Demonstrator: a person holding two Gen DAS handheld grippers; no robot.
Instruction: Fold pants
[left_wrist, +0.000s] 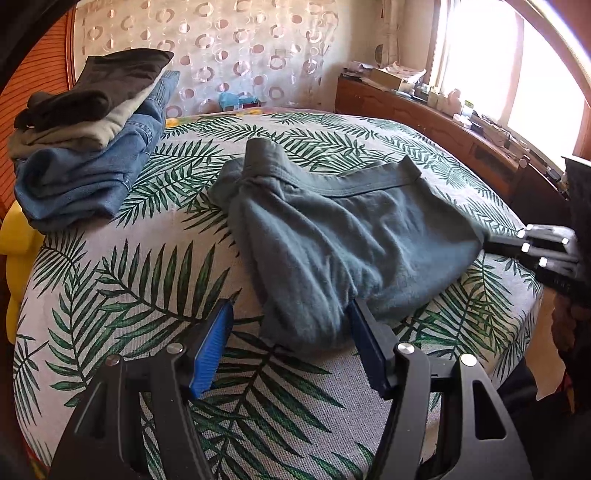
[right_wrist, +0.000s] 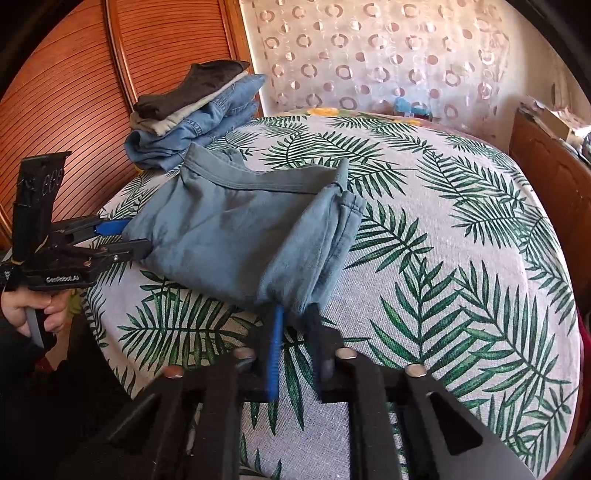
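Crumpled grey-green pants (left_wrist: 332, 229) lie on the leaf-print bed cover (left_wrist: 147, 280), waistband toward the far side. My left gripper (left_wrist: 291, 306) is open at their near bunched end. The cloth lies against its right finger, and the blue left pad (left_wrist: 216, 339) stands apart from it. In the right wrist view the pants (right_wrist: 229, 229) stretch from my left gripper (right_wrist: 137, 234) at the left to my right gripper (right_wrist: 295, 308), which is shut on a fold of the near leg end. The right gripper (left_wrist: 487, 245) also shows at the pants' right edge.
A stack of folded clothes (left_wrist: 85, 147), dark on top and jeans below, sits at the bed's far left corner (right_wrist: 192, 114). A wooden cabinet (left_wrist: 424, 122) with clutter runs along the right under the window. A slatted wooden door (right_wrist: 55, 92) stands on the left. A hand (right_wrist: 44, 310) holds the left gripper.
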